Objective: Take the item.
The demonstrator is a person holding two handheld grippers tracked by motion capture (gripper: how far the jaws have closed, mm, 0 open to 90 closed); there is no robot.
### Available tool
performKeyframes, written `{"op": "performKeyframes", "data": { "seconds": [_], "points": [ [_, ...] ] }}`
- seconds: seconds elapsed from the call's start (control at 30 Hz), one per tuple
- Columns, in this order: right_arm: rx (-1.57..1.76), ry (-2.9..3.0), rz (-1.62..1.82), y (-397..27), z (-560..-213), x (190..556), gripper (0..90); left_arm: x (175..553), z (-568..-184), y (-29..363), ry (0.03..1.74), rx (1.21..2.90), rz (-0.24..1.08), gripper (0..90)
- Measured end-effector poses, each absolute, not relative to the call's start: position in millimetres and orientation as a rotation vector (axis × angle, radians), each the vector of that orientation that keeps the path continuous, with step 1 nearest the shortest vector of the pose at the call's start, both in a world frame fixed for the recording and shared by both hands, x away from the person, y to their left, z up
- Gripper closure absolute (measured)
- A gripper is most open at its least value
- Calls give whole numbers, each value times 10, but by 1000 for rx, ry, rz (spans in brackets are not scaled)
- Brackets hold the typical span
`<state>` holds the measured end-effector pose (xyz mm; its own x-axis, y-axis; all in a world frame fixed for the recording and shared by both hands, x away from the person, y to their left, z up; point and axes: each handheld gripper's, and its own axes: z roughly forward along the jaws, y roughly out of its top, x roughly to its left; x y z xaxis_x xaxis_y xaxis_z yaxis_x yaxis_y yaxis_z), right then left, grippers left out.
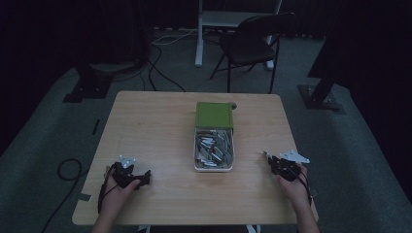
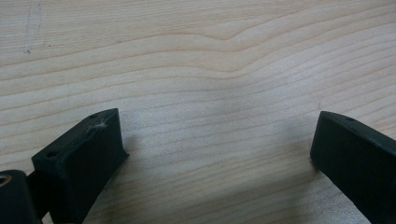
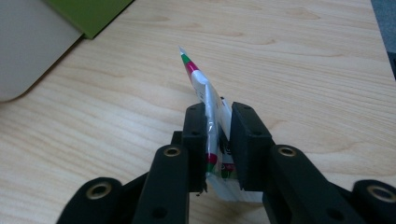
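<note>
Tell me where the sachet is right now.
The sachet stands on edge between the right hand-held gripper jaws, over the table, right of the box.

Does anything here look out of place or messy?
Mostly tidy. One sachet is out of the box, standing on edge between the right gripper pads above the bare table. The box's green lid is slid halfway back.

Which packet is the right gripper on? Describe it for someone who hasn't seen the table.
On the wooden table, right of the white bin of packets, sits the right gripper. Between its jaws stands a thin silver sachet with red and green stripes, alone outside the bin.
</note>
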<state>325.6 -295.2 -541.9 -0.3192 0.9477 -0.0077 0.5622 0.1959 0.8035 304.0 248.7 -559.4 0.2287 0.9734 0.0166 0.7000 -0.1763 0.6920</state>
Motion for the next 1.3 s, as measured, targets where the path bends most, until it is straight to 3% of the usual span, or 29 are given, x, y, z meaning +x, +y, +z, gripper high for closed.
{"op": "performKeyframes", "data": {
  "seconds": [0.17,0.33,0.5,0.6,0.77,1.3],
  "points": [
    [1375,2023,967,-2913,-5450,3222,676,3041,-5594,2487,1532,1946,635,32],
    [1345,2082,975,-2862,-5536,3191,652,3040,-5594,2487,1532,1948,635,32],
    [1363,2092,1002,-2851,-5566,3169,545,3040,-5594,2487,1532,1949,635,32],
    [1371,2113,1039,-2858,-5571,3127,429,3040,-5593,2487,1532,1950,635,32],
    [1375,2112,1070,-2881,-5566,3056,350,3040,-5593,2487,1531,1950,634,32],
    [1221,2190,1257,-2721,-5421,2917,186,3027,-5590,2465,1463,1986,619,51]
  ]
}}
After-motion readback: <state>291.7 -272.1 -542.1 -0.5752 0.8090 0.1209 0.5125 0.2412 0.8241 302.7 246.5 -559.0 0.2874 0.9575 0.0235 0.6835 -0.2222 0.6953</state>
